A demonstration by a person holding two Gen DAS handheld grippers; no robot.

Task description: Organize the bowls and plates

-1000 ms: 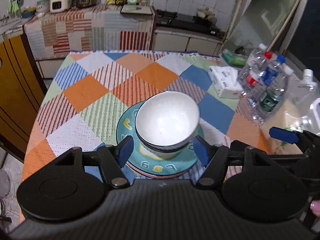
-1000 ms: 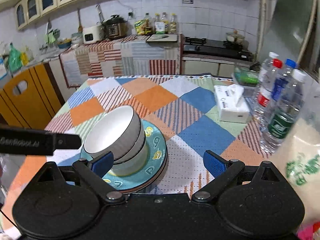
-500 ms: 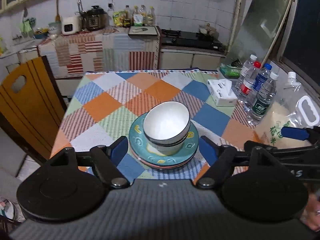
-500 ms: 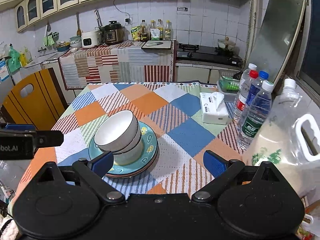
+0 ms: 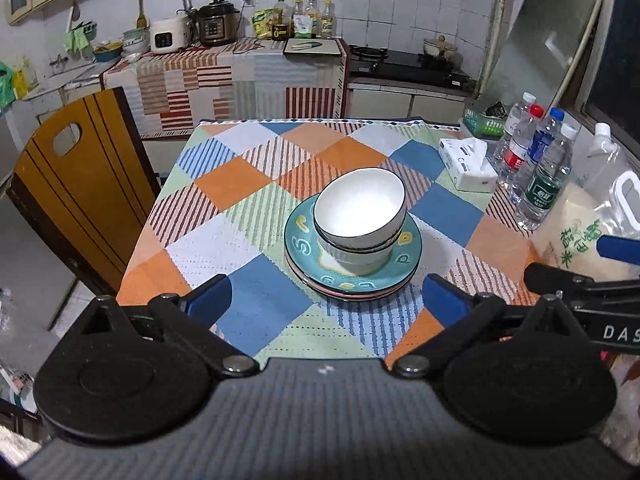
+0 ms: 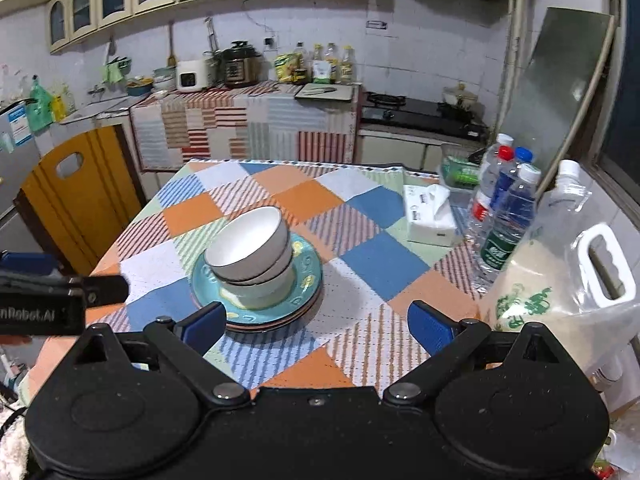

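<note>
Bowls [image 5: 359, 216] on plates [image 5: 352, 280] beyond left gripper [image 5: 326, 304] fingers, just opened wide, empty.

Both the left tool [image 5: 326, 300] and right tool [image 6: 316, 320] angle downward, jaws wide apart and empty, the left's just having opened.

Right gripper [image 6: 316, 320] hangs above the near edge of the patchwork-cloth table [image 6: 384, 264], blue-padded jaws spread wide with nothing between them. Two white ceramic bowls [image 6: 252, 256] sit nested, the top one tilted, on stacked teal plates [image 6: 308, 280]. Left gripper [image 6: 60, 300] pokes in at the left edge. White tissue box [image 6: 428, 220] and clear water bottles [image 6: 504, 216] stand at the right.
</note>
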